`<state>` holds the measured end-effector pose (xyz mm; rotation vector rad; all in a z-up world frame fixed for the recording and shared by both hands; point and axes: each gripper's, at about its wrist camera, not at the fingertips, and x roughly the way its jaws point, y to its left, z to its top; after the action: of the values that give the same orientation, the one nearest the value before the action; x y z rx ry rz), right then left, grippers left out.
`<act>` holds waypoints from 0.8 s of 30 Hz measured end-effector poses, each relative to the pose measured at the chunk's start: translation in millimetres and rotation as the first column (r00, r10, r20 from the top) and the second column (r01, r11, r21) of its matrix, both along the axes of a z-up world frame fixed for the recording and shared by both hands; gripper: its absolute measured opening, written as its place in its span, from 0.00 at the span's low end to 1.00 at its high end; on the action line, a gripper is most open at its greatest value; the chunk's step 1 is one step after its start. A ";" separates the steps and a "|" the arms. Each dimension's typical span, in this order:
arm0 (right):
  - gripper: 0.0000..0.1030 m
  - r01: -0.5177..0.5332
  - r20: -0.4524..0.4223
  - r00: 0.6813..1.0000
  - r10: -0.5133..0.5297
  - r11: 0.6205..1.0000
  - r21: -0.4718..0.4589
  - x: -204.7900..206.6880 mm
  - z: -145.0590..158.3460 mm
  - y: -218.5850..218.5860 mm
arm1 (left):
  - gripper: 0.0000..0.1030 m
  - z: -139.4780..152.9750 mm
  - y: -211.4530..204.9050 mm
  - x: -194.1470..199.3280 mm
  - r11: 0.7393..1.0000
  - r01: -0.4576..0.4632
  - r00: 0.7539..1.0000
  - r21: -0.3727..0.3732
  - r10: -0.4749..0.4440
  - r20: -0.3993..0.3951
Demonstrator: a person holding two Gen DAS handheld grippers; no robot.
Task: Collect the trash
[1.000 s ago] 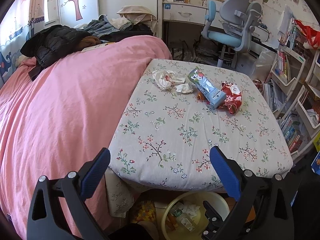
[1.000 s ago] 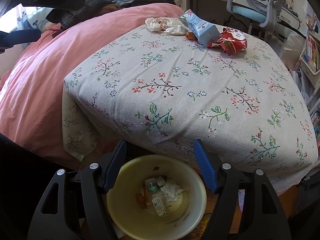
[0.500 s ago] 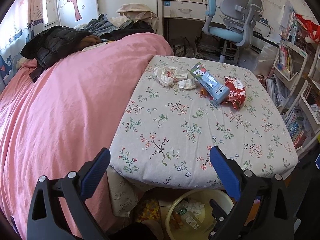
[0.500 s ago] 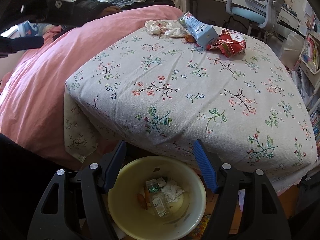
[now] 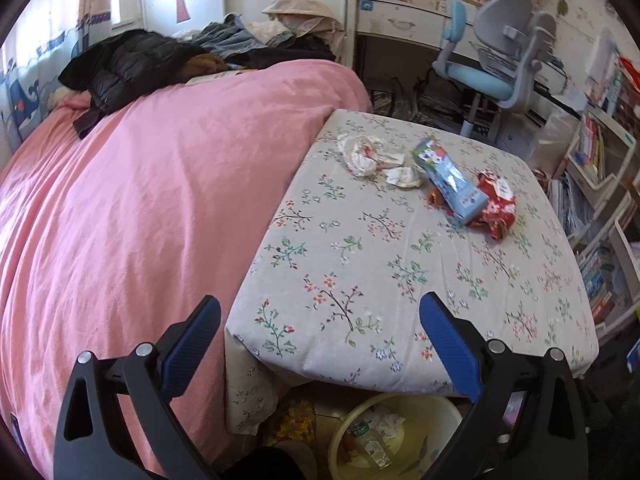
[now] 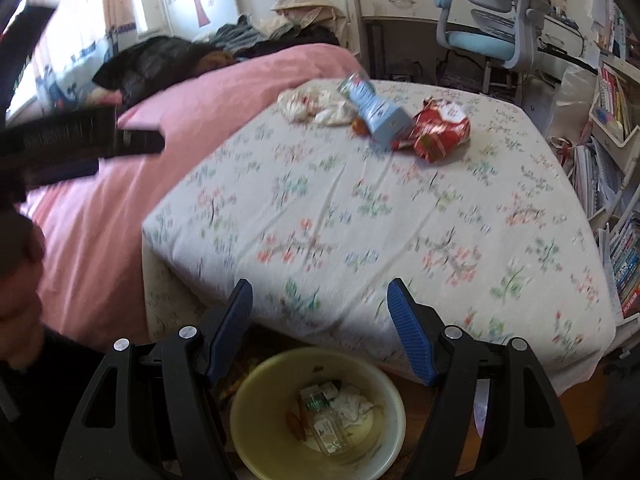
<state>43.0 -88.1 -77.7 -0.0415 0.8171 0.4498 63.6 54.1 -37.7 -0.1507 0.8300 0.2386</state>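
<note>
On the far part of the flowered mattress (image 5: 360,280) lie crumpled white tissues (image 5: 366,154), a blue carton (image 5: 450,178), a small orange bit (image 5: 435,197) and a red crinkled wrapper (image 5: 496,204). The same heap shows in the right wrist view: tissues (image 6: 312,104), carton (image 6: 374,106), wrapper (image 6: 438,128). A pale yellow bin (image 6: 276,408) stands on the floor under the mattress's near edge, holding a small bottle (image 6: 324,424) and a tissue. My left gripper (image 5: 316,328) is open and empty above the near corner. My right gripper (image 6: 320,312) is open and empty over the bin.
A pink duvet (image 5: 140,200) covers the bed on the left, with a black jacket (image 5: 128,64) and clothes at its head. A blue and grey desk chair (image 5: 496,64) and desk stand behind. Bookshelves (image 5: 600,184) line the right side. The left gripper's side (image 6: 80,140) crosses the right view's left edge.
The right gripper has risen, so the bin looks smaller and more of the mattress top shows. The left view shifted slightly, bringing the bin further into sight. Both grippers stayed open.
</note>
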 end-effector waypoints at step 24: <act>0.65 -0.050 0.049 0.997 0.059 0.984 -0.169 207.2 18.4 48.0 | 0.92 -14.5 18.3 83.6 1.000 -0.027 0.992 -0.009 0.026 -0.122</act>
<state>250.2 -40.1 -59.3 -0.2313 0.8010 0.4293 147.2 72.5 -52.1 -0.1581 0.9508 0.2702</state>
